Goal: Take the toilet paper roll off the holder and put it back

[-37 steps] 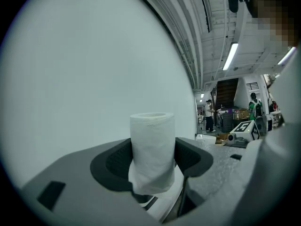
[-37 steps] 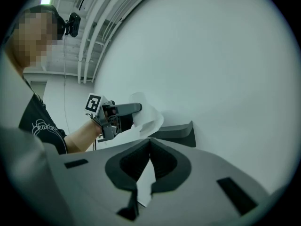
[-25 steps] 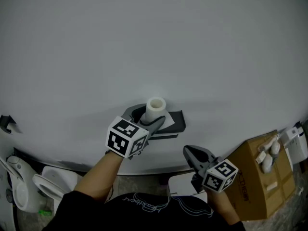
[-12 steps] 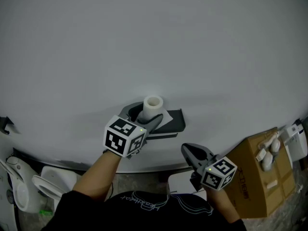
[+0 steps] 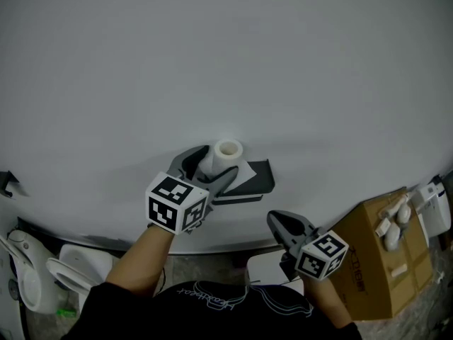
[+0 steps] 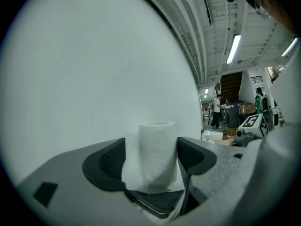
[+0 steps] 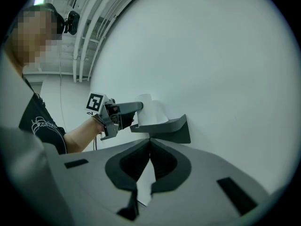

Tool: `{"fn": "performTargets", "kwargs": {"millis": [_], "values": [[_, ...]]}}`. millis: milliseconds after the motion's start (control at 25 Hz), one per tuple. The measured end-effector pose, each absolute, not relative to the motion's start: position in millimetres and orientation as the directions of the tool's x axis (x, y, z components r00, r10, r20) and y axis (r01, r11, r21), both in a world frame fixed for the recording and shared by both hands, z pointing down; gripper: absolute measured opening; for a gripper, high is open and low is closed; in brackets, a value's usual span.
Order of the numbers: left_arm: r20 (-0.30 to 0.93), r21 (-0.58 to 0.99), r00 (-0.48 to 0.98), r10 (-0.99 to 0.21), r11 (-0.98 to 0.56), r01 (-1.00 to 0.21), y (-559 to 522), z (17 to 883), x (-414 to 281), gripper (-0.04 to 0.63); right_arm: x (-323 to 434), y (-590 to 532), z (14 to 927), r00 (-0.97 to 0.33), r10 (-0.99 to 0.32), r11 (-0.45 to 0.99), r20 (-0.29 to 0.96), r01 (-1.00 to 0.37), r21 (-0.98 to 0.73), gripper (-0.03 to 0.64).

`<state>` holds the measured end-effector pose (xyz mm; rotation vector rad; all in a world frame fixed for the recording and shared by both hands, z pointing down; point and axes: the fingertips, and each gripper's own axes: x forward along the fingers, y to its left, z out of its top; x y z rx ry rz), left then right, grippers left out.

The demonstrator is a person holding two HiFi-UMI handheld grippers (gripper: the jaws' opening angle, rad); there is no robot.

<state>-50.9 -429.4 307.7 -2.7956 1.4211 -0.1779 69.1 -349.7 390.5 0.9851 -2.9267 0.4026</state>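
A white toilet paper roll (image 5: 227, 154) stands upright on a dark wall-mounted holder (image 5: 259, 179). My left gripper (image 5: 214, 167) reaches level toward the wall with the roll (image 6: 157, 154) between its jaws. The jaws have just been opening and now stand wide beside the roll, no longer pressing on it. A loose sheet hangs at the roll's base over the holder (image 6: 155, 205). My right gripper (image 5: 277, 222) hangs lower right of the holder, jaws shut with nothing in them. In the right gripper view, past that gripper (image 7: 149, 147), the roll (image 7: 151, 108), the holder (image 7: 173, 126) and my left gripper (image 7: 128, 108) show.
A plain white wall (image 5: 212, 62) fills most of the head view. A cardboard box (image 5: 375, 261) with small white items on top sits at the lower right. A toilet (image 5: 42, 275) stands at the lower left. People stand far off in the room (image 6: 216, 113).
The left gripper's jaws have spread apart around the roll, and its marker cube has shifted slightly left. The roll stays upright on the holder. The right gripper has not moved.
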Motion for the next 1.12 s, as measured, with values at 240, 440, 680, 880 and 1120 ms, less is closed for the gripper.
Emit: {"fn": "performTargets", "kwargs": {"millis": [240,440,680,880,1120], "values": [[0.015,-0.015,0.591,-0.806,-0.591,-0.806,-403.4,285.3,-63.2,0.331,63.7,-340.9,384.7,-0.801,-0.592,0.767,0.090,-0.594,-0.240,0.005],[-0.002,0.047,0.629,-0.777,-0.629,-0.776,-369.5,284.0,-67.9,0.234,58.9,-323.2,376.8,-0.807,-0.586,0.774,0.068,-0.583,-0.249,0.005],[-0.025,0.088,0.663,-0.748,-0.662,-0.744,-324.7,295.6,-68.0,0.054,50.9,-296.4,368.6,-0.824,-0.565,0.795,0.034,-0.555,-0.246,0.005],[0.001,0.123,0.685,-0.729,-0.680,-0.723,-295.8,321.3,-63.6,0.012,44.9,-277.7,362.6,-0.832,-0.555,0.806,0.007,-0.540,-0.240,0.005],[0.009,0.174,0.688,-0.726,-0.677,-0.715,-267.0,348.9,-64.5,0.006,32.8,-256.0,363.2,-0.845,-0.535,0.824,0.009,-0.524,-0.214,0.005]]}}
